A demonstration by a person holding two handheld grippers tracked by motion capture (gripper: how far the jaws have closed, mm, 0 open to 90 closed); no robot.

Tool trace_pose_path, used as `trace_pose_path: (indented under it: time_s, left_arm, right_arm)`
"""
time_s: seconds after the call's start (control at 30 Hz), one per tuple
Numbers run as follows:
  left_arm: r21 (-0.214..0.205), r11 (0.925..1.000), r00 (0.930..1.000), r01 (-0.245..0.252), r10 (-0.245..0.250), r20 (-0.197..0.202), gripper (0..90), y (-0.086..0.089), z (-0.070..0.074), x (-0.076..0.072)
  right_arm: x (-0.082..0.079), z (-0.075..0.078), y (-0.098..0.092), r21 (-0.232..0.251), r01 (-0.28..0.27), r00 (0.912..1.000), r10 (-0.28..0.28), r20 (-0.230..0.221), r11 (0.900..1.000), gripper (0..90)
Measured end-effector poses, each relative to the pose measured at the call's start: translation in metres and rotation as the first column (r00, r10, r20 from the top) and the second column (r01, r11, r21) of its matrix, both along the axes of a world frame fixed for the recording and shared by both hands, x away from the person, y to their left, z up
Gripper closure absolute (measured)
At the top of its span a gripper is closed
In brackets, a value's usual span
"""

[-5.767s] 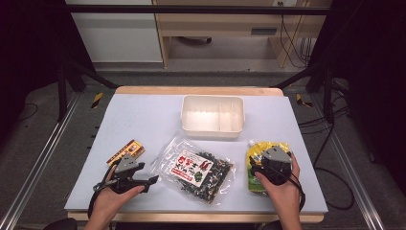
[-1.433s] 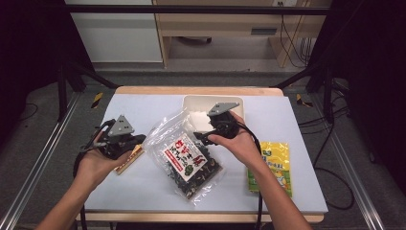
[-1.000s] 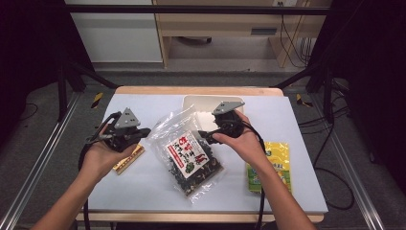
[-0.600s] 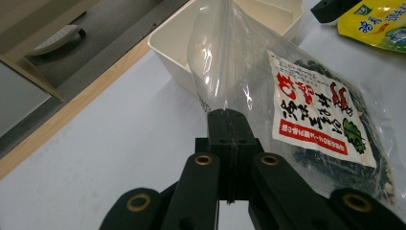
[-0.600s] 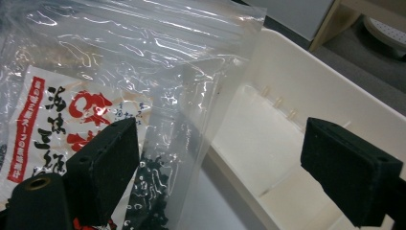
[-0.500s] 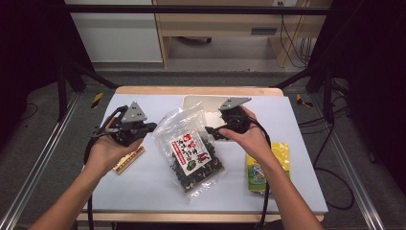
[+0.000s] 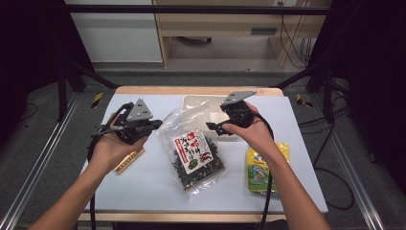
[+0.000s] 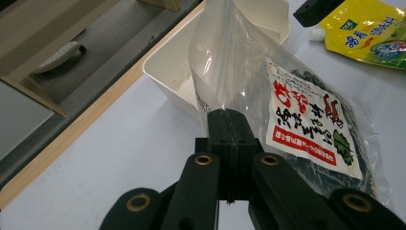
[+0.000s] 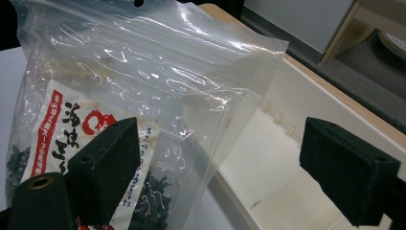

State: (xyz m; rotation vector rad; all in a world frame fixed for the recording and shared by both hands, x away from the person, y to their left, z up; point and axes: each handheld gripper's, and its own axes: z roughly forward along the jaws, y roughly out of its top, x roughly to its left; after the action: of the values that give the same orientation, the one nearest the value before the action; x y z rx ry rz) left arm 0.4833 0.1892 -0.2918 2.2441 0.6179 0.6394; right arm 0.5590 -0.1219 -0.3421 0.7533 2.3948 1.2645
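- Left gripper [image 7: 152, 125]: jaws were clamped on the left edge of the clear seaweed bag [image 7: 194, 151], mid-surface [image 7: 153, 187].
- Right gripper [image 7: 214, 126]: jaws stood apart — the bag's right edge lay between them, unpinched.
- White tray [image 7: 203, 101] sat just beyond the bag; yellow pouch [image 7: 262, 164] lay right.

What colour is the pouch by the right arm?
Yellow and green pouch, clearest in the left gripper view.

I see the clear seaweed bag [image 7: 194, 148] with its red-and-white label, dark dried pieces inside, top edge lifted and its lower end resting on the surface [image 7: 153, 187].
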Motion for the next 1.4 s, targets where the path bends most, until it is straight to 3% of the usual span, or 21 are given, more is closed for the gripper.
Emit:
trace_pose_path:
  time_s: [0.53,0.57,0.77,0.9,1.03,1.13,1.17,1.37,1.4]
  left_arm:
    - [-0.007,0.9998,0.9998,0.017,-0.017,0.012,90.0,-0.005,0.005,-0.004]
    - [0.004,0.9997,0.9996,0.024,-0.024,0.014,90.0,-0.005,0.006,-0.004]
    - [-0.007,0.9994,0.9992,0.033,-0.033,0.023,90.0,-0.009,0.009,-0.008]
    - [-0.009,0.9990,0.9986,0.044,-0.043,0.029,90.0,-0.012,0.012,-0.010]
    - [-0.009,0.9988,0.9983,0.048,-0.048,0.034,90.0,-0.013,0.013,-0.011]
    - [0.000,0.9988,0.9982,0.049,-0.049,0.036,90.0,-0.012,0.014,-0.011]
    - [0.006,0.9989,0.9982,0.046,-0.046,0.038,90.0,-0.011,0.014,-0.011]
    - [-0.003,0.9994,0.9991,0.034,-0.034,0.028,90.0,-0.007,0.009,-0.006]
    - [0.004,0.9995,0.9992,0.032,-0.032,0.024,90.0,-0.007,0.008,-0.004]
  right_arm:
    - [0.016,0.000,0.003,0.007,-0.046,0.9978,0.046,-0.048,0.9989,15.4]
    - [0.016,0.001,0.005,-0.017,-0.057,0.9973,0.056,-0.047,0.9983,14.9]
    - [0.022,0.004,0.010,-0.028,-0.085,0.9952,0.083,-0.050,0.9960,13.9]
    - [0.028,-0.002,0.011,-0.018,-0.103,0.9909,0.101,-0.090,0.9946,14.2]
    - [0.030,-0.005,0.013,0.008,-0.170,0.9770,0.170,-0.129,0.9854,18.7]
    - [0.029,-0.005,0.015,0.002,-0.180,0.9761,0.178,-0.124,0.9838,19.0]
    - [0.028,-0.004,0.014,-0.001,-0.173,0.9786,0.172,-0.114,0.9850,25.4]
    - [0.025,-0.001,0.008,0.005,-0.179,0.9799,0.178,-0.090,0.9839,37.4]
    - [0.022,0.000,0.005,0.000,-0.181,0.9808,0.180,-0.074,0.9835,43.1]
